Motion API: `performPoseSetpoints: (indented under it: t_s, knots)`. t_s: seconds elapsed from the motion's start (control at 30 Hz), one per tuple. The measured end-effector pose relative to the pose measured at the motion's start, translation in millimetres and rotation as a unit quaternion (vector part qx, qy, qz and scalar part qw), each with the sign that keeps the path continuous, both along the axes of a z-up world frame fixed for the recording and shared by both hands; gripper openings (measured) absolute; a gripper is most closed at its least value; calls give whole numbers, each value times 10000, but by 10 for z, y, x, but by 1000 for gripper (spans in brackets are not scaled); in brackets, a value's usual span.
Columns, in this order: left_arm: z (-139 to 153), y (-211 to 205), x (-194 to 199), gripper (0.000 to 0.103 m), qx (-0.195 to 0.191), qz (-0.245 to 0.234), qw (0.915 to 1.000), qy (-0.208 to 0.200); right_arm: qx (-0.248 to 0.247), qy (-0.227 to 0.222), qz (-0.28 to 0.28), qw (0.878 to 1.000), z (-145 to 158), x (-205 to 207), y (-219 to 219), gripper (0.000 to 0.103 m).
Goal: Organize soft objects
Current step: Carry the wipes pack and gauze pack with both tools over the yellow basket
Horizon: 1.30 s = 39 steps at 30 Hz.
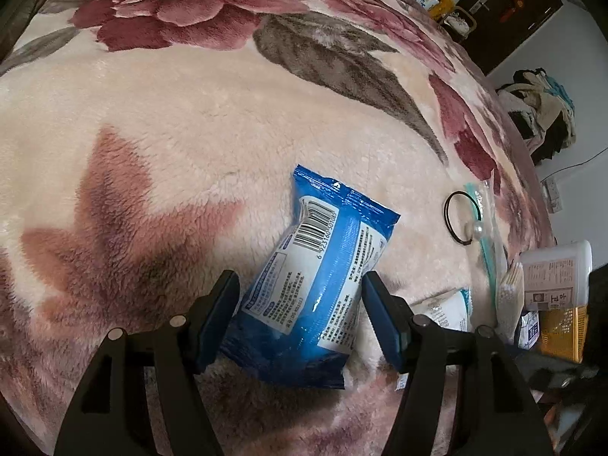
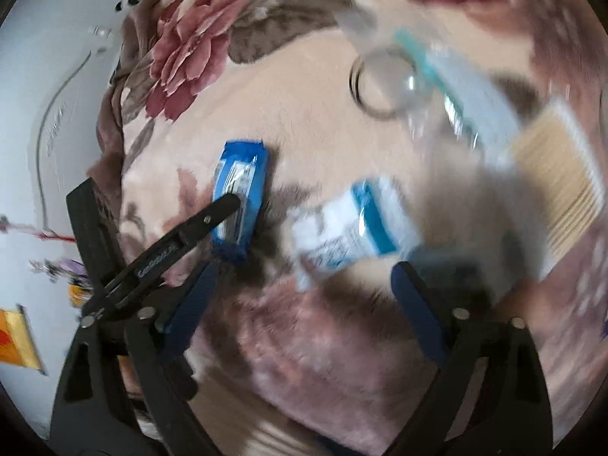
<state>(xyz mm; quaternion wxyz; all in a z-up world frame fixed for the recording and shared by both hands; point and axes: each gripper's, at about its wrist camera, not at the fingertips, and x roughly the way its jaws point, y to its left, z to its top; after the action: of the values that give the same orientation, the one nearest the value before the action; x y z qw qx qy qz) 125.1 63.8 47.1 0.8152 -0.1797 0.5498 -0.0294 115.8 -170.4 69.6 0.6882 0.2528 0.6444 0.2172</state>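
**Blue pack straddled on the blanket, second pack waiting**

The blue wipes pack (image 1: 315,285) lay barcode-up on the floral fleece blanket (image 1: 182,121), slanting away from the left gripper (image 1: 300,304). That gripper's jaws stood on either side of the pack's near half; the right pad looked to be at the wrapper's edge, the left pad just clear of it, so the jaws read as open rather than clamped. The step in hand looked to be either a grasp or a release of this pack; the views did not settle which.

In the right wrist view, which was blurred, the right gripper (image 2: 304,296) stood wide open with nothing between its jaws, above a white-and-blue pack (image 2: 349,231) that lay just beside the first one. Farther off lay a black hair tie (image 1: 461,216) and, at the blanket's edge, a yellow basket (image 1: 562,326).

The next move probably called for the right jaws to descend squarely around the white-and-blue pack and close gently, as the soft wrapper would crumple.
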Motion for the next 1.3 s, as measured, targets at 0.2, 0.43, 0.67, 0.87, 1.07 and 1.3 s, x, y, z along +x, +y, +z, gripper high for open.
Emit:
performPoseSetpoints:
  t_s: [0.2, 0.43, 0.67, 0.87, 1.07, 1.3]
  knots:
    - [40, 29, -37, 68, -10, -12, 10000, -39, -159, 344, -271, 9989, -188, 91, 97, 88]
    - [127, 165, -35, 68, -25, 78, 9998, -161, -670, -136, -465, 9966, -135, 411, 241, 88]
    - [118, 184, -1, 68, -17, 17, 9999, -136, -1300, -114, -104, 9914, -303, 324, 435, 81]
    - [43, -85, 104, 68, 183, -331, 9993, -14, -1566, -278, -49, 9873, -305, 228, 250, 39]
    - [-166, -291, 234, 69, 744, -593, 9946, 411, -1511, -387, -23, 9878, -194, 274, 181, 39]
    - [143, -217, 83, 57, 793, -396, 9960, 73, -1398, -513, 53, 9888, -88, 242, 244, 39]
